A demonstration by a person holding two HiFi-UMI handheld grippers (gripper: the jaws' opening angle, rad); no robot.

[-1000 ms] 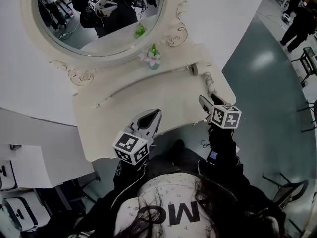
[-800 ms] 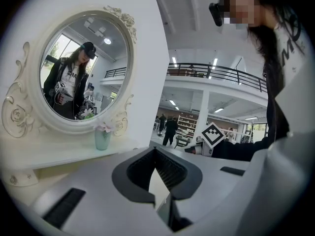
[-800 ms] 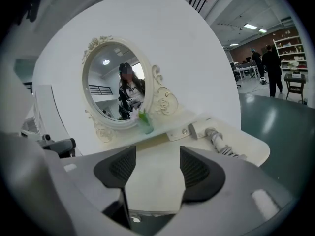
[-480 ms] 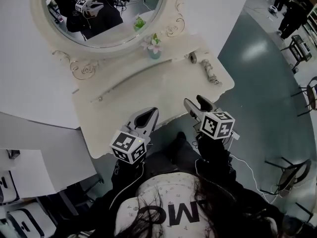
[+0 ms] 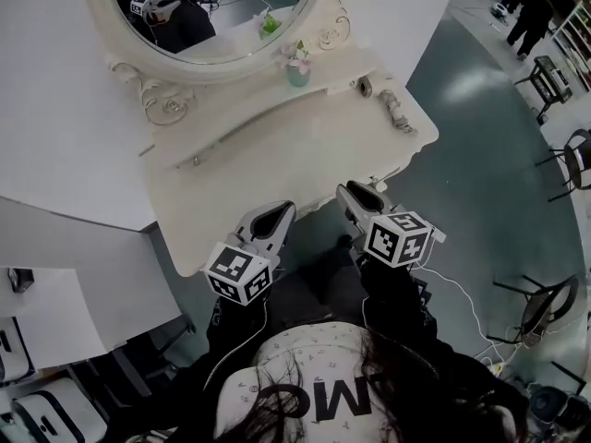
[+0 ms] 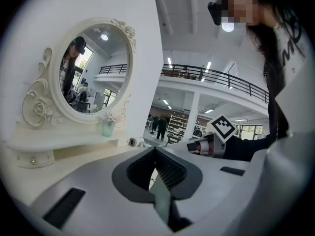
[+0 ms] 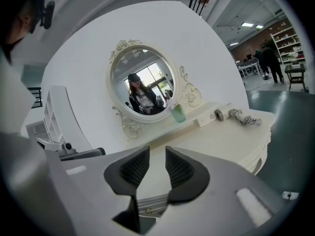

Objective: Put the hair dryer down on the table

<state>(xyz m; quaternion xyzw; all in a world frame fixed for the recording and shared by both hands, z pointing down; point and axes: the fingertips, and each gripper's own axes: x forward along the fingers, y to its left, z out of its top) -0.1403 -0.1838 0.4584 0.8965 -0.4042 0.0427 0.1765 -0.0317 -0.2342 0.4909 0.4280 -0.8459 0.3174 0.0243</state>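
Observation:
The hair dryer lies on the cream dressing table at its right end, its cord coiled by it; it also shows in the right gripper view as the dryer. No gripper touches it. My right gripper hovers in front of the table's front edge, well short of the dryer. Its jaws are closing, a narrow gap is left, and nothing lies between them. My left gripper is beside it over the front edge, jaws shut and empty.
An oval mirror stands at the back of the table with a small green vase of flowers before it. White shelving is at the left. Chairs and a cable are on the floor at the right, and people stand far off.
Both grippers have drawn back from the table toward the person. The right one left the table's right end by the dryer and now hangs before the front edge, its jaws narrower.

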